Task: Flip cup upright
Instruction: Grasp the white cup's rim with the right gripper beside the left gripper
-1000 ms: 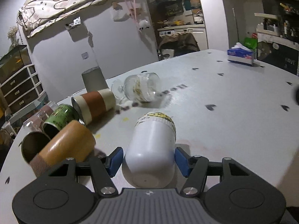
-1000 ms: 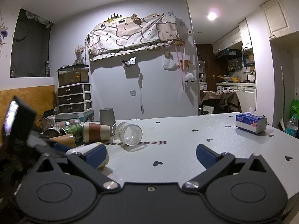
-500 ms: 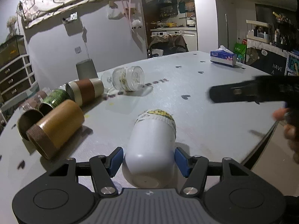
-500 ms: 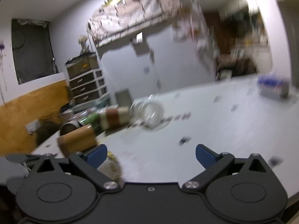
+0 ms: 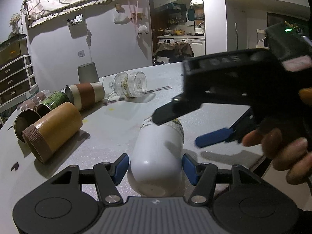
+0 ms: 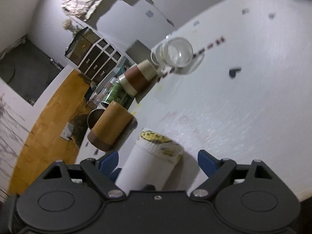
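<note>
A white cup (image 5: 158, 156) with a yellow-patterned rim lies on its side on the white table (image 5: 204, 105), base toward me. My left gripper (image 5: 155, 166) is shut on the white cup near its base, blue pads against both sides. My right gripper (image 5: 181, 128) comes in from the right, open, its jaws around the cup's rim end. In the right wrist view the white cup (image 6: 150, 163) lies between the open right gripper's (image 6: 158, 159) blue pads, not touching the right one.
Several cups lie on their sides at the left: a tan wooden one (image 5: 52, 128), a brown-banded one (image 5: 85, 95), a green can (image 5: 52, 103) and a clear glass jar (image 5: 128, 84). A grey cup (image 5: 87, 75) stands inverted behind. The table edge is near right.
My right gripper swung in from the right, tilted over, and now straddles the white cup's rim end. My left gripper has kept its hold on the cup.
</note>
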The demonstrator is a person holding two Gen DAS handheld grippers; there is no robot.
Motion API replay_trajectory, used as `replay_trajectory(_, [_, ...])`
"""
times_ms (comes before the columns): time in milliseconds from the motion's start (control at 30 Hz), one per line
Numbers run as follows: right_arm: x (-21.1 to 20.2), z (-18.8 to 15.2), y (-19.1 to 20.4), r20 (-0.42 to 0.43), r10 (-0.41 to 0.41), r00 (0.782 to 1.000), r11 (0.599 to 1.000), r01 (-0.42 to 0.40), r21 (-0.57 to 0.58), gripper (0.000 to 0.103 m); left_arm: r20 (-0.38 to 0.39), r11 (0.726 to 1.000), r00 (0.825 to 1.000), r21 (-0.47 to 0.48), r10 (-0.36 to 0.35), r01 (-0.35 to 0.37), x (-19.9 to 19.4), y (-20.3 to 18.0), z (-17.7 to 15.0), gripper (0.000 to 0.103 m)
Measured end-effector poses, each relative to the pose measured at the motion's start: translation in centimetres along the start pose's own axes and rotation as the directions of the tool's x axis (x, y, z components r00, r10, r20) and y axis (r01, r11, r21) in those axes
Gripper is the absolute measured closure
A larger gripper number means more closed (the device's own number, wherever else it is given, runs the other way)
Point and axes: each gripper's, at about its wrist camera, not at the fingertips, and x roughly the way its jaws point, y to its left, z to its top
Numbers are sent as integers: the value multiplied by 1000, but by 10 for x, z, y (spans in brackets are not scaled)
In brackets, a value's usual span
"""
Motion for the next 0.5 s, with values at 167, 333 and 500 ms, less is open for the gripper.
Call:
replay_trajectory(167, [19,2,-9,-77,35,996,989,-23,149,18,0,1000,1000,8,-11,11,-2,-1,-1,42])
replay_trajectory(333, [27,3,-14,-113,65,991,974,-38,225,19,1,999,1000,20,-27,27,-4,-4,-3,42])
replay_trajectory(500, [27,7,-23,-121,81,989,948,-39,315,21,2,999,1000,36,-26,26,-7,-6,-6,42])
